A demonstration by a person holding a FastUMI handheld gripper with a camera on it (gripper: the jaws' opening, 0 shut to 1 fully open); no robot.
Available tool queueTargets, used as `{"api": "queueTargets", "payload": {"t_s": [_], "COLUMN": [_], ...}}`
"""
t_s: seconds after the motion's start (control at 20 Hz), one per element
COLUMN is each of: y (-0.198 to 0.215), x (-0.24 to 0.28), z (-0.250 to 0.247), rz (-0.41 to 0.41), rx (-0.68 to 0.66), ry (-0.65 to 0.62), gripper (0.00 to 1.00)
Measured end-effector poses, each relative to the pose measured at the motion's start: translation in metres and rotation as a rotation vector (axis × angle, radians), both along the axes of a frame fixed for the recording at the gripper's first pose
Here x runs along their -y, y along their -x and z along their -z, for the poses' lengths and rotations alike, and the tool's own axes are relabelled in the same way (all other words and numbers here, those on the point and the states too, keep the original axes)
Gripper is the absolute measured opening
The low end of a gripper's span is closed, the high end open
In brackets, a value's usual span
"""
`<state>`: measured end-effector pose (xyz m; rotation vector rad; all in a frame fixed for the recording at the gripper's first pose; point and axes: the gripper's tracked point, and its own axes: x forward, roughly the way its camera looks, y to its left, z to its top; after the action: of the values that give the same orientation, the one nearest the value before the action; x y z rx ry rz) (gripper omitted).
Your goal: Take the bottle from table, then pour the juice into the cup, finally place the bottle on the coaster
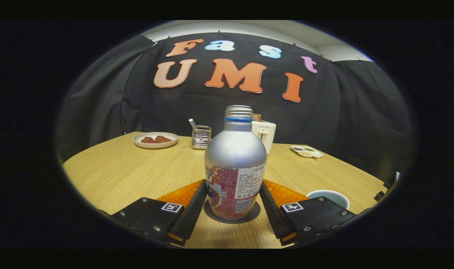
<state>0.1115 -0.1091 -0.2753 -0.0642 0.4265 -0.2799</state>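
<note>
Between your two fingers, dead ahead at 12 o'clock, stands the bottle (235, 164): silver, upright, cap off so the threaded neck is bare, with a red printed label around its lower half. It sits on a dark round coaster (254, 213), which peeks out around its base. Your gripper (232, 200) has a finger at each side of the bottle, at roughly 9 and 3 o'clock from it, and both black fingers look like they're right up against the label, but I honestly can't tell whether they're pressing or just touching. An orange mat (180, 195) shows behind the fingers on both sides.

From the bottle, the cup (328, 197) is near at about 4 o'clock, light blue, partly hidden by your right finger. Further out on the wooden table (114, 172): a white plate (155, 139) with some reddish food at 10 o'clock, a small wire holder (201, 136) with a utensil in it at 11 o'clock, a white box-like thing (264, 133) just behind the bottle at 1 o'clock, and a small divided dish (307, 151) at 2 o'clock.
</note>
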Motion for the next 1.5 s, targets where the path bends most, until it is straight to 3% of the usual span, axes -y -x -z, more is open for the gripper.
{"api": "queueTargets", "payload": {"t_s": [0.25,0.55,1.0,1.5], "y": [0.002,0.018,0.061,0.105], "x": [0.005,-0.009,-0.012,-0.026], "z": [-0.020,-0.056,-0.152,-0.226], "rz": [0.019,-0.016,-0.055,-0.101], "rx": [0.033,0.094,0.233,0.332], "ry": [0.027,-0.034,0.001,-0.057], "gripper": [0.88,0.95,0.96,0.96]}}
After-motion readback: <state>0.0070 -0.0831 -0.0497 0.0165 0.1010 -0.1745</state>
